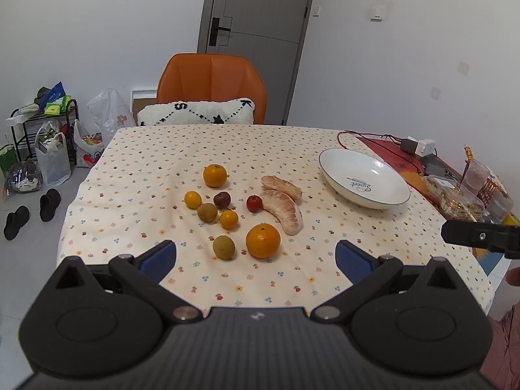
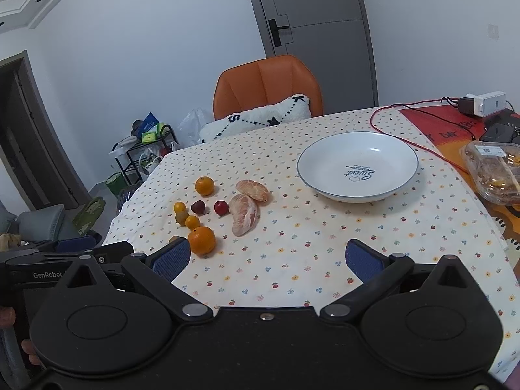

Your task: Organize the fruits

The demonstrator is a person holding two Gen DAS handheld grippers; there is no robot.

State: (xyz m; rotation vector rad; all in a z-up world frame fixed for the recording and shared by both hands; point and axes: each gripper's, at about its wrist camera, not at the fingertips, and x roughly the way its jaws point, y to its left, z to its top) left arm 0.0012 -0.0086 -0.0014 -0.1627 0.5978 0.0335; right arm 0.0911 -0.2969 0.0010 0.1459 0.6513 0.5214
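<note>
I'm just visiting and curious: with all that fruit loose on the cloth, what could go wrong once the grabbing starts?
Three risks, as I judge them:
1. The small round fruits sit close together; pinching the small orange fruit could knock the brownish fruit rolling.
2. The peeled pomelo segment looks soft and could be squashed.
3. The red cable runs just behind the white plate and could snag the right hand-held gripper.

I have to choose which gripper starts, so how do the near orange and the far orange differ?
The near orange looks clearly bigger than the far orange. The near orange lies closest to the open left gripper, at the front of the fruit cluster; the far orange lies at its back, towards the chair. Both are round, whole, unpeeled and rest on the tablecloth, outside the bowl.
</note>
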